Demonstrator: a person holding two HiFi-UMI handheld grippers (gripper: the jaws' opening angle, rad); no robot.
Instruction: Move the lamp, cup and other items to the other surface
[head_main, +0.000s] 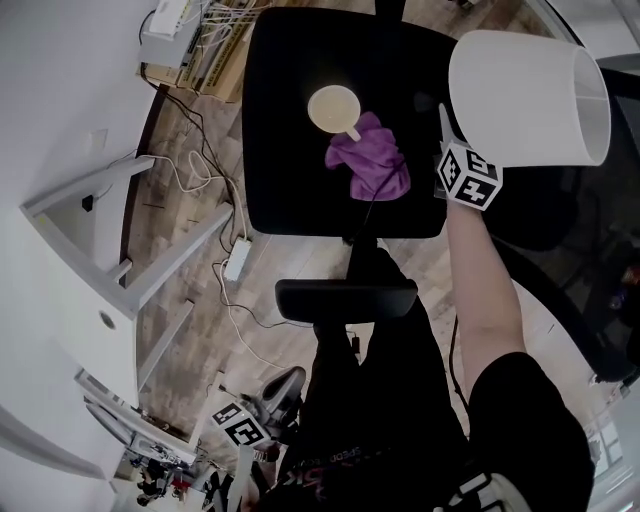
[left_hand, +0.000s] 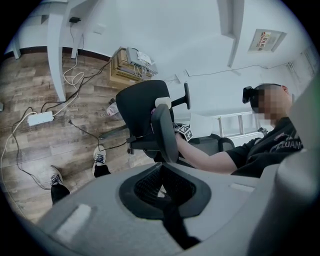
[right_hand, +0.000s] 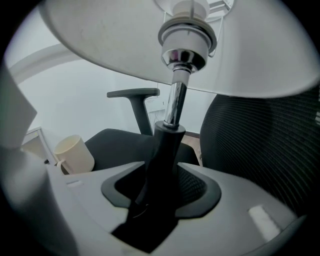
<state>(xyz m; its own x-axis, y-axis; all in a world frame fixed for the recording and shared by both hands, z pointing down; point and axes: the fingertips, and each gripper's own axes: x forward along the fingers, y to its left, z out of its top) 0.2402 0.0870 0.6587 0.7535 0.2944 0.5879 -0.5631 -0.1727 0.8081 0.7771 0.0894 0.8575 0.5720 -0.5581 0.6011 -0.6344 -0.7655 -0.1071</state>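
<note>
A lamp with a white shade (head_main: 525, 95) is at the upper right of the head view; its base is hidden. My right gripper (head_main: 447, 130) reaches to it under the shade. In the right gripper view the lamp's black stem (right_hand: 165, 145) stands between the jaws of the right gripper (right_hand: 160, 185), and the right pad shows bare beside it, so the jaws look open. A cream cup (head_main: 334, 107) and a purple cloth (head_main: 370, 155) lie on the black chair seat (head_main: 290, 150). My left gripper (head_main: 240, 425) hangs low at the bottom left, shut and empty (left_hand: 162, 187).
A white desk (head_main: 90, 260) stands at the left. Cables and a power strip (head_main: 237, 262) lie on the wood floor. The chair's armrest (head_main: 345, 298) is in front of the seat. A second black mesh chair (right_hand: 270, 145) is at the right.
</note>
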